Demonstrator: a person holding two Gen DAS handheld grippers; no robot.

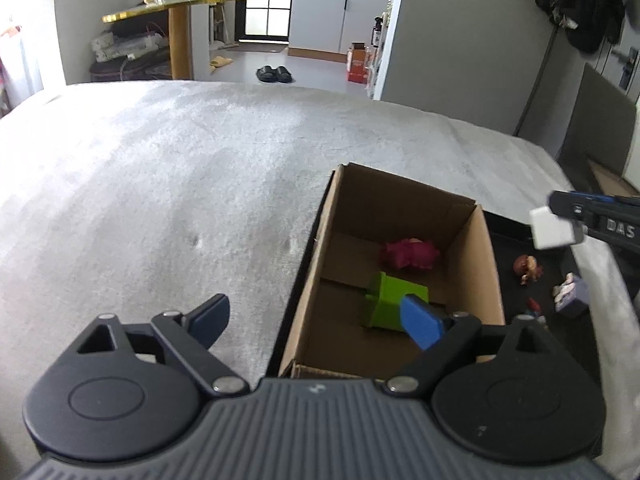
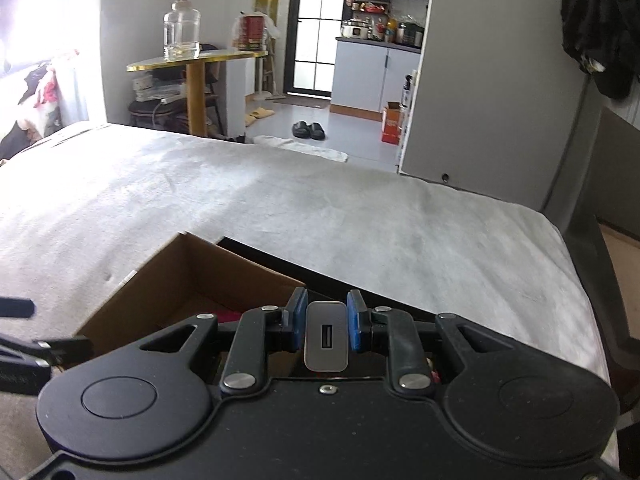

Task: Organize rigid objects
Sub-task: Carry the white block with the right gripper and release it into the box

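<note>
Charger (image 2: 326, 337), clenched in the right gripper (image 2: 327, 326), hangs over the black tray's (image 1: 560, 258) far edge, right of the cardboard box (image 1: 486, 264); the left gripper (image 1: 318, 318) gapes empty.

Matt cardboard box (image 1: 472, 256), smooth plastic charger (image 2: 326, 336) (glossy face)

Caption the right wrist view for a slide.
Right tongs grip a white charger above the cardboard box on the bed.

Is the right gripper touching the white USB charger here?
Touching. The right wrist view shows the right gripper with both blue pads pressed against the sides of the white USB charger, no gap visible.
</note>
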